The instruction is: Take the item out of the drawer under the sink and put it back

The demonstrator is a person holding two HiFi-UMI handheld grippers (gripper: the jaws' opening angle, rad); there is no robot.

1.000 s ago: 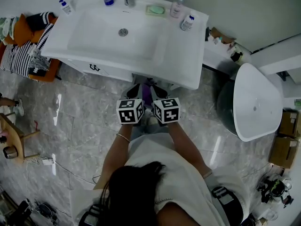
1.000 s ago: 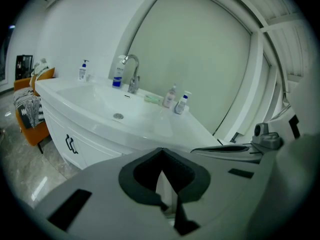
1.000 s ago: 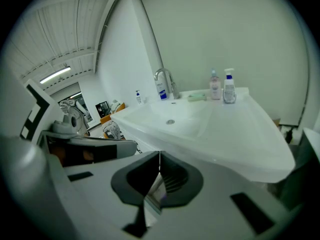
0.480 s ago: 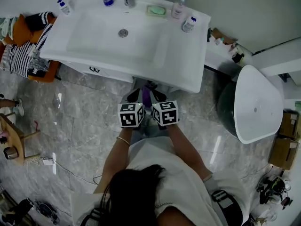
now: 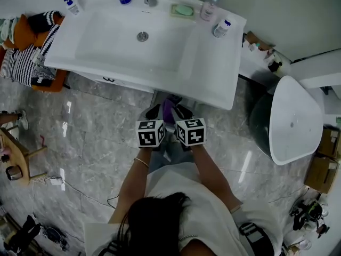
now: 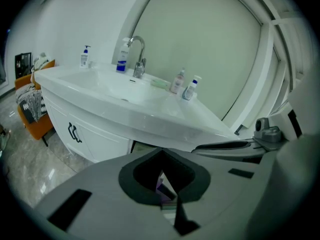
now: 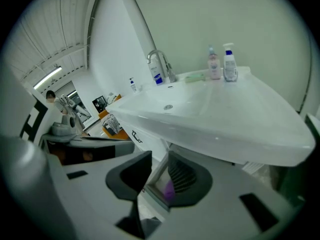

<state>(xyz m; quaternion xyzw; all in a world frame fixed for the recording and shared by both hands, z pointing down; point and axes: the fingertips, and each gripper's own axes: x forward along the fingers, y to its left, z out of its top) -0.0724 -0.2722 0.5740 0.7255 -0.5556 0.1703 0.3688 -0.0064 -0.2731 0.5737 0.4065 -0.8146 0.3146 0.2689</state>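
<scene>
Right claw [image 7: 160, 159]: the jaws are opening and stand partly apart, with no pad pressing on anything. Through the gap I see the white-rimmed open drawer [image 7: 156, 173] under the white ceramic basin [image 5: 106, 41]. The small purple item [image 7: 169, 189] lies inside that drawer. Left claw [image 6: 161, 159]: the jaws appear to meet at the tips, and I read no grip there; a purple-and-white sliver shows through the slit behind them. From the head view, both claws sit side by side, close together, just in front of the basin's front edge, above the grey marble floor [image 5: 96, 121]. White pump bottles [image 5: 220, 28] stand on the basin's rear ledge.
</scene>
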